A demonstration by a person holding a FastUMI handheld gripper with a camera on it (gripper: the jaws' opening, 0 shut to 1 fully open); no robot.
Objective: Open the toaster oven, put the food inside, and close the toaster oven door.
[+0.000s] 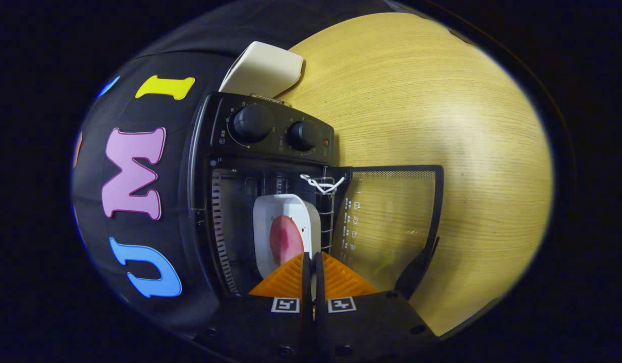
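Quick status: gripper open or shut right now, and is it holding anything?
Gripper: shut, fingers nearly together on the edge of the white plate, which sits inside the open toaster oven with the food on it.

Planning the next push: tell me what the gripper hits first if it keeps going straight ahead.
Probably the white dish holding the food, just ahead of the nearly closed gripper inside the open toaster oven; depth is unclear.

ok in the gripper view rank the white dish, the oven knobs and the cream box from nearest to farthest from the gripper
1. White dish, inside the oven, just ahead of the gripper, whose fingers are nearly shut.
2. Oven knobs, on the panel beyond the dish.
3. Cream box, behind the oven.
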